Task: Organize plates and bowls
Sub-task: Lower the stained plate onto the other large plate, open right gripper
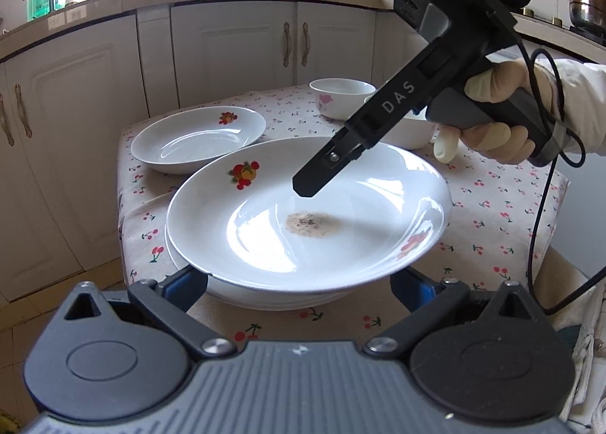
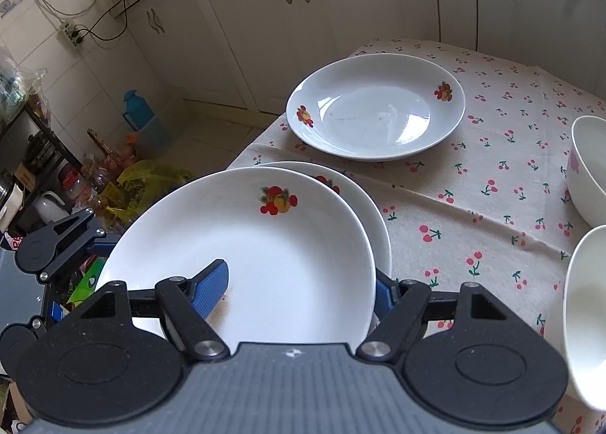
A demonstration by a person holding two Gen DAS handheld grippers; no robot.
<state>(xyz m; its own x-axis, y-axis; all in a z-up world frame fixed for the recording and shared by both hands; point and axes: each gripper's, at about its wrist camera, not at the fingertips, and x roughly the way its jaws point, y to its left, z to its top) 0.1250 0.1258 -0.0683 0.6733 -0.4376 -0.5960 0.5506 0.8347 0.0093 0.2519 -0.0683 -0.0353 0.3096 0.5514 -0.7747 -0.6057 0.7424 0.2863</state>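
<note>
While your right gripper [image 2: 301,293] straddles the top plate [image 2: 250,256], 1 blue finger [image 2: 212,292] lies inside the bowl of it and the other sits outside the right rim, jaws spread, not pinching. Your left gripper [image 1: 299,284] is released too, its blue pads either side of that plate's near edge. It rests on a lower plate [image 2: 378,229] on the cherry tablecloth [image 2: 473,206]. 1 more plate [image 2: 375,108] lies farther off; 2 white bowls [image 2: 589,168] stand right.
</note>
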